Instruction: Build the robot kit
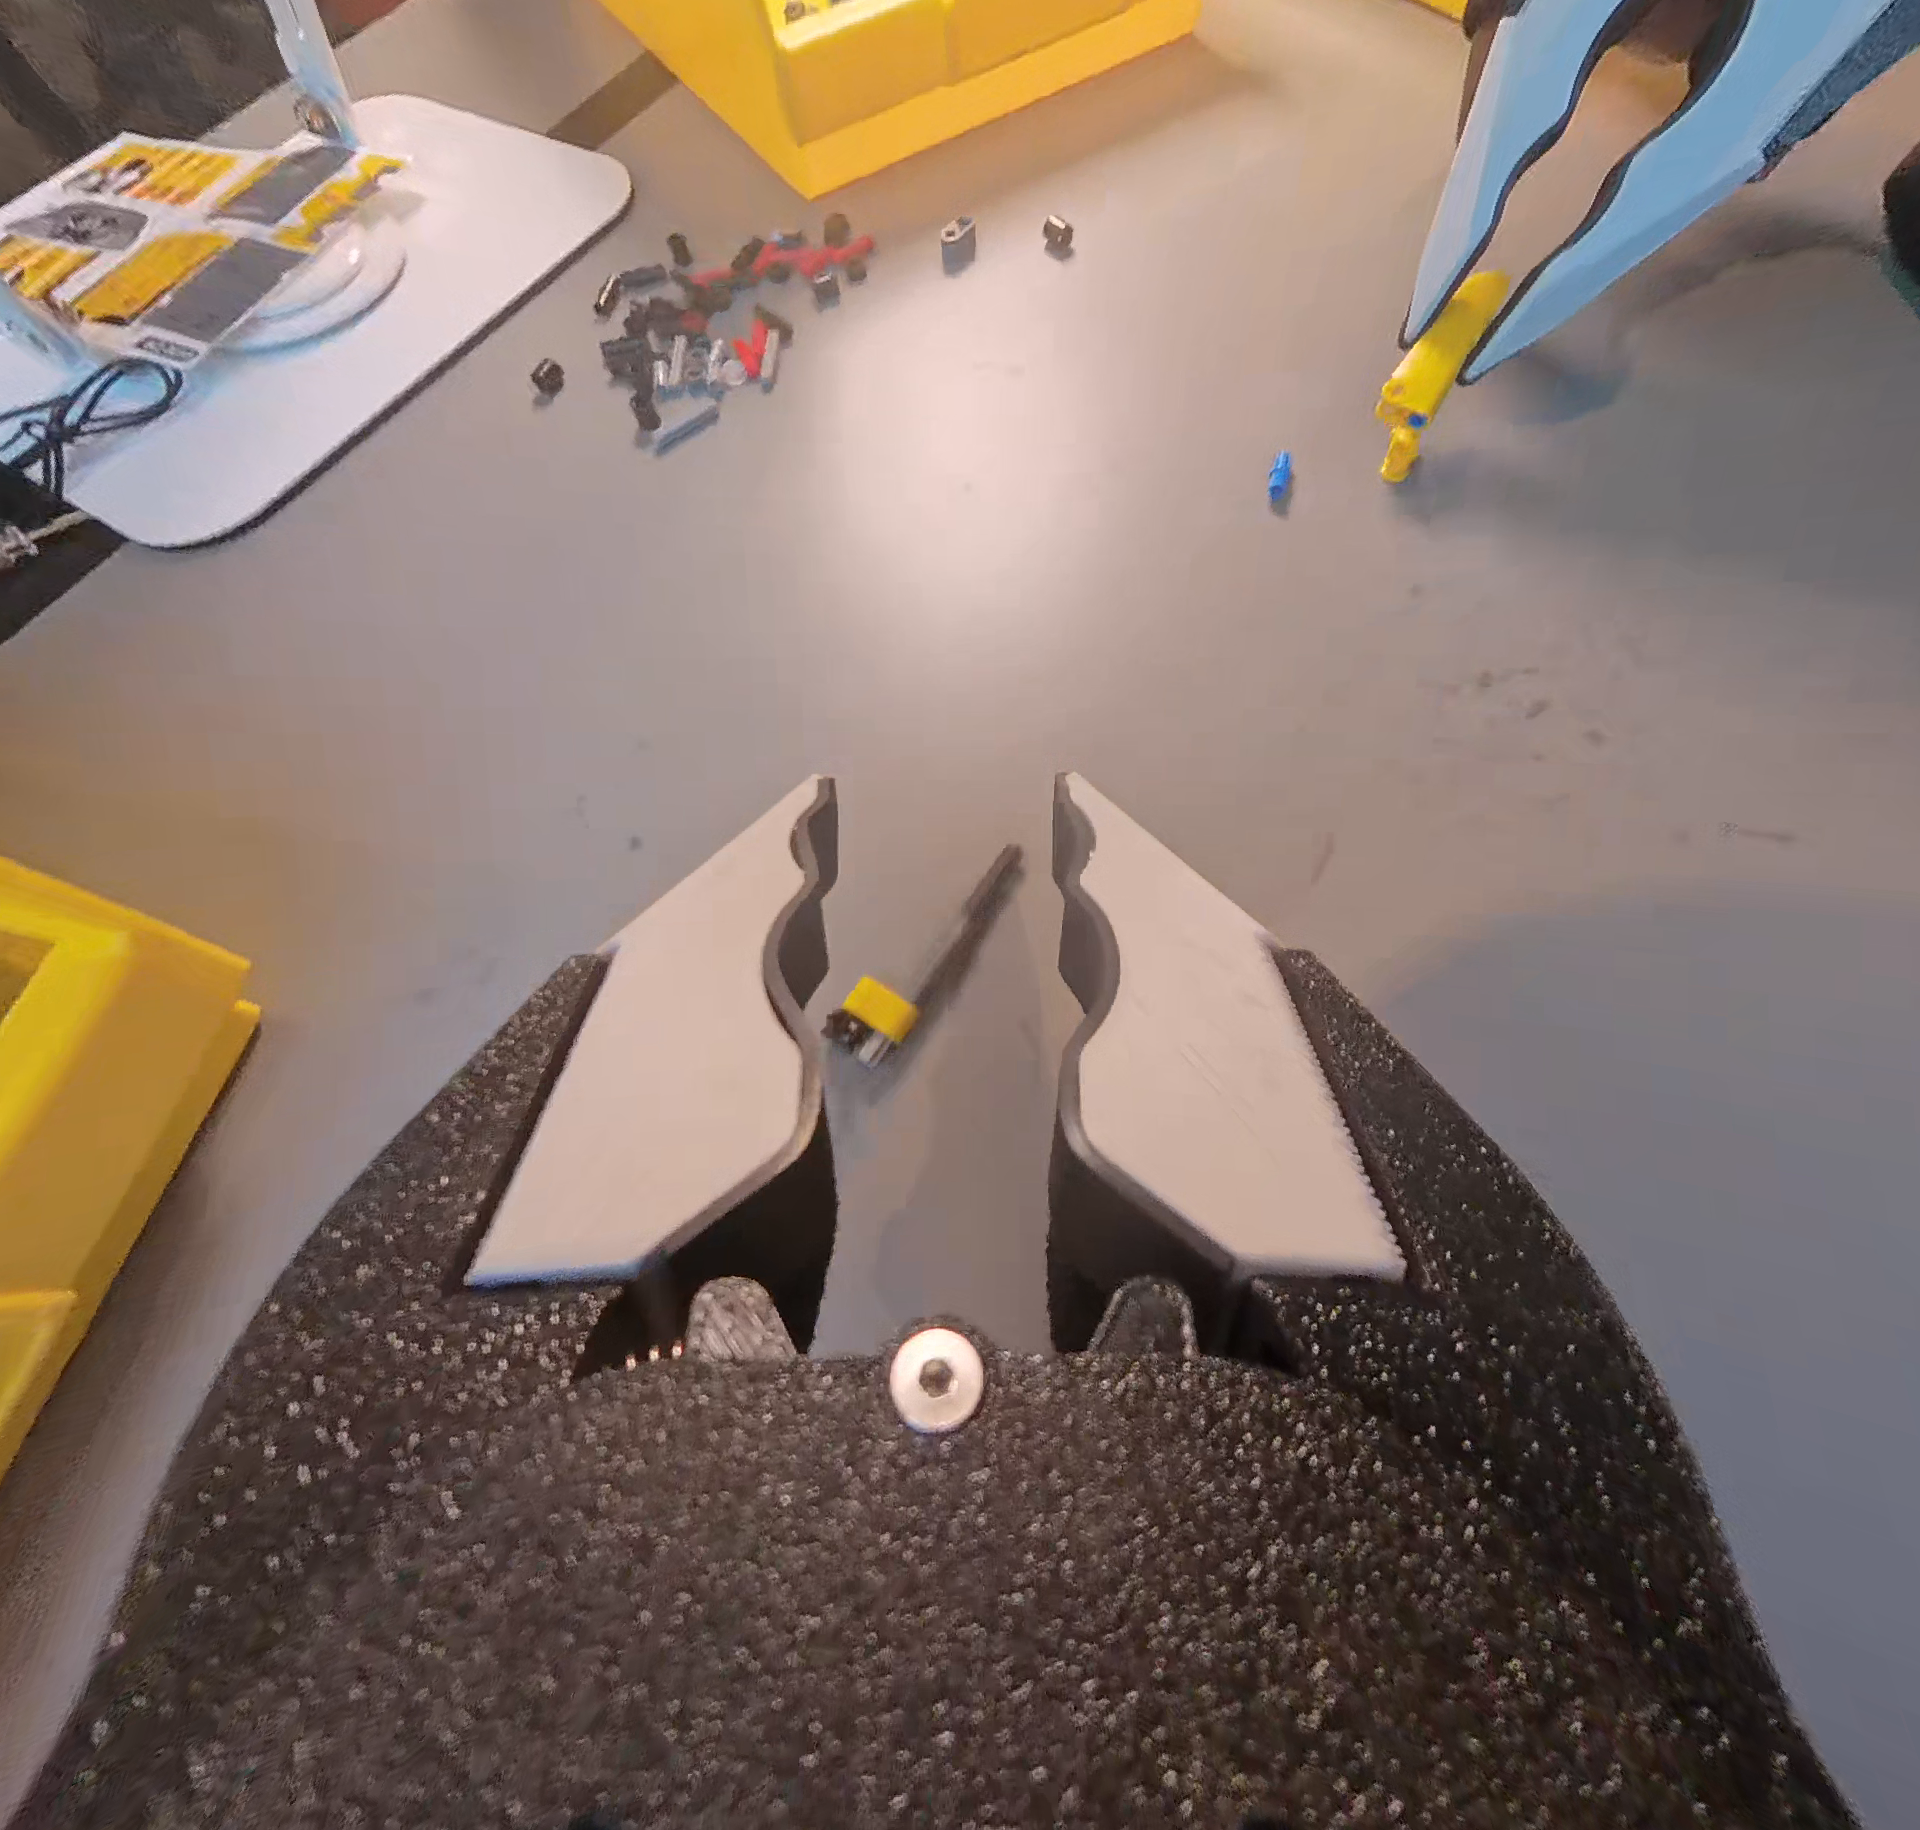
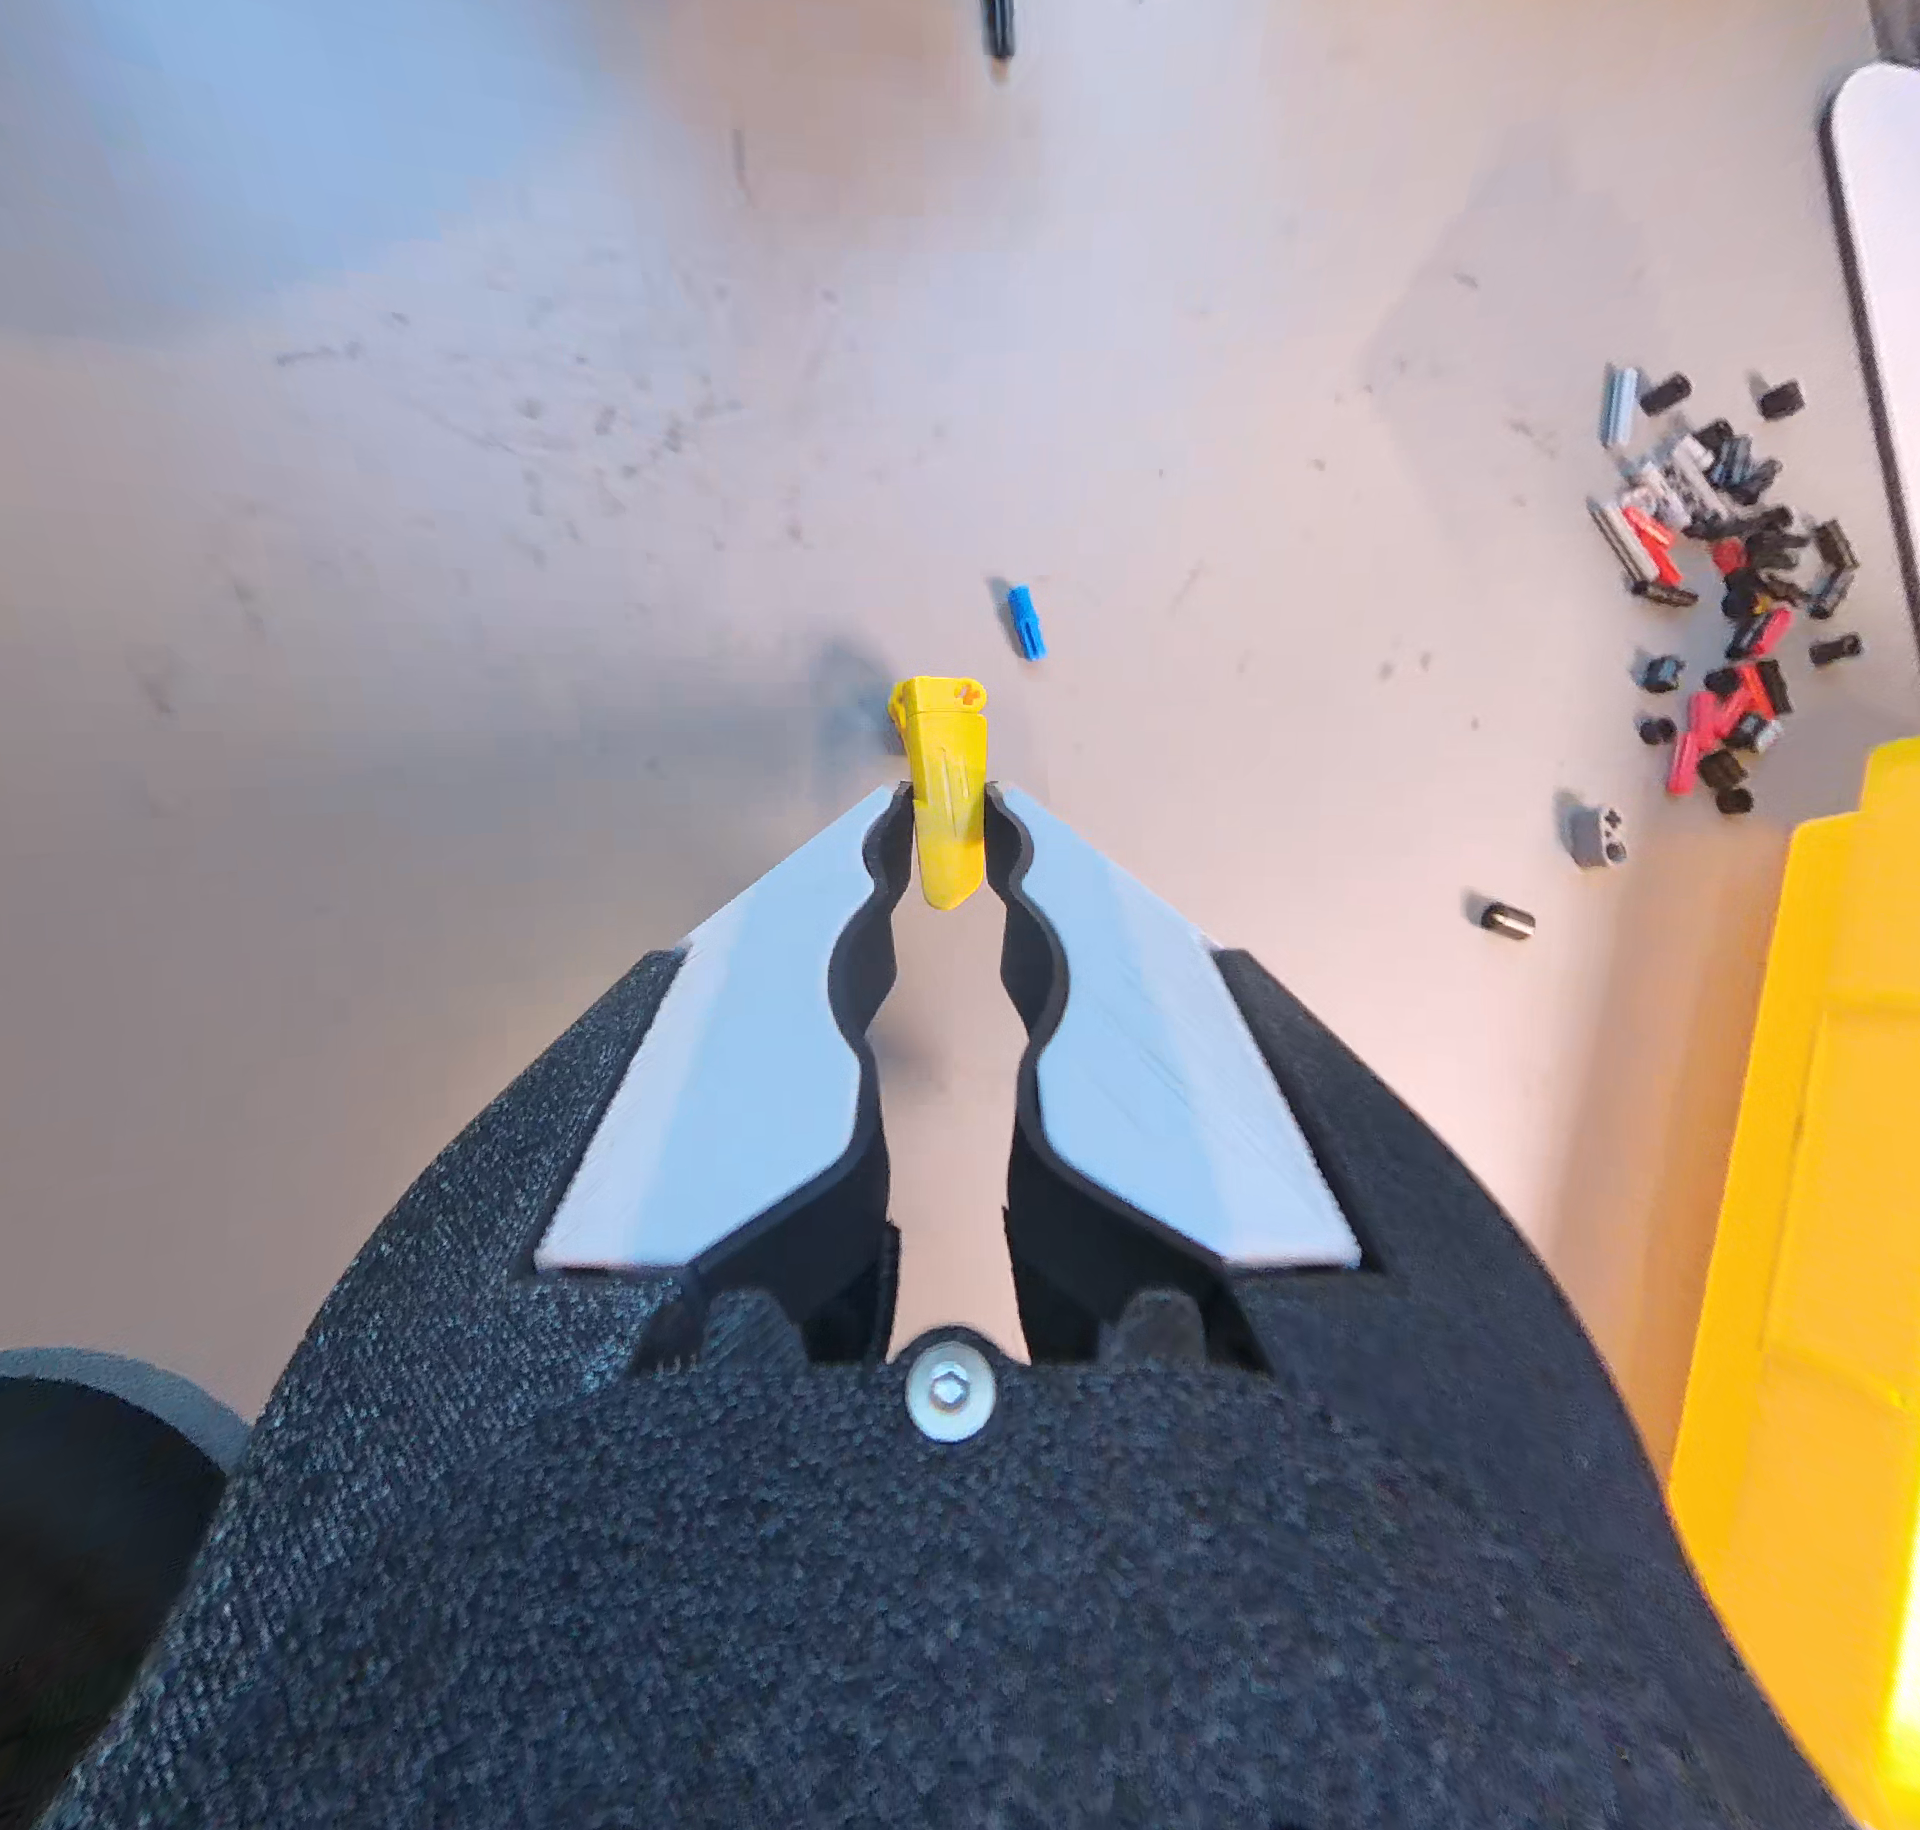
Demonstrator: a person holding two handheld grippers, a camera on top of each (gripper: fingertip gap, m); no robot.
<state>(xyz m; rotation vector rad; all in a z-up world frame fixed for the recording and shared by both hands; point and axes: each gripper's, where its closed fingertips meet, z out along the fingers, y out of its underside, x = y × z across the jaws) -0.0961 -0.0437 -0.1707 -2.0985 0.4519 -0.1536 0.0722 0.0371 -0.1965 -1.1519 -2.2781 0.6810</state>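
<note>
Two grippers work over our grey worktop [image 1: 935,585]. Our left gripper [image 1: 943,793] hangs low with its jaws apart, holding nothing. Between its fingers on the worktop lies a black axle [image 1: 961,923] with a yellow block [image 1: 878,1006] at its near end; we see the axle touching neither finger.

Our right gripper [image 2: 948,791] is clamped on a yellow part [image 2: 945,793], which juts out past the fingertips towards the worktop. In the left wrist view this gripper [image 1: 1455,362] comes in from the upper right, the yellow part [image 1: 1439,367] pinched at its tips with its lower end at or just above the worktop; we cannot tell which. A blue pin [image 2: 1025,622] lies just beyond the yellow part, apart from it.

Farther off sits a heap of small black, red and grey pieces [image 1: 707,326], with two small dark pieces [image 1: 1003,240] loose beside it. Behind the heap stands a yellow bin [image 1: 883,118] holding small parts. A white stand base [image 1: 436,305] carries a printed booklet [image 1: 156,253]. Another yellow tray [image 1: 94,1105] shows at the left edge.
</note>
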